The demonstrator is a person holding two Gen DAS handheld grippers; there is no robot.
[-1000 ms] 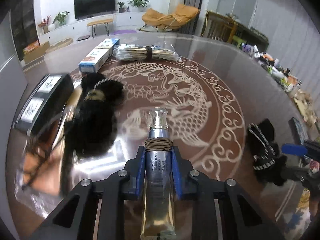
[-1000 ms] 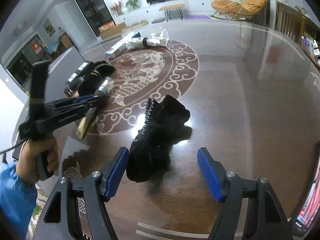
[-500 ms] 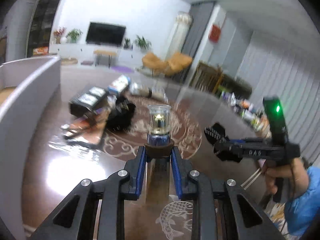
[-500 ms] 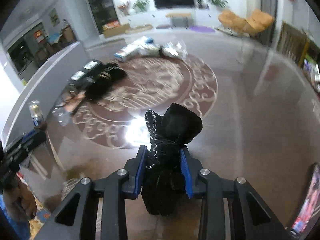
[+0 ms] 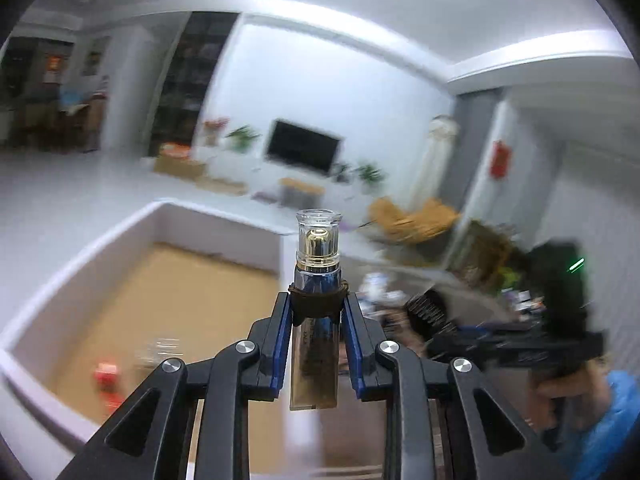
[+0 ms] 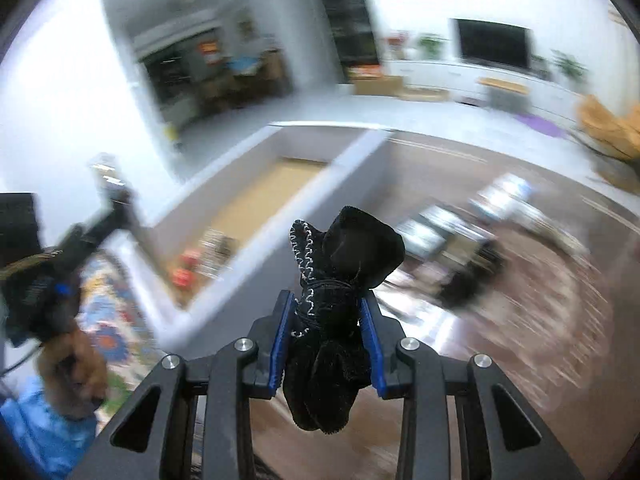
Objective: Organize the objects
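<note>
My left tool point(image 5: 316, 344) gripped a blue-and-gold cosmetic tube with a clear cap point(image 5: 317, 296), raised beside the white open box point(image 5: 80, 264). My right tool point(image 6: 327, 340) clamped a black drawstring velvet pouch point(image 6: 340, 300) near that box.

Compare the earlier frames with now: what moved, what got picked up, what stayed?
The right gripper closed its jaws on the black pouch and lifted it off the table. Both grippers swung toward the white box. The left gripper stayed clamped on the pump bottle.
</note>
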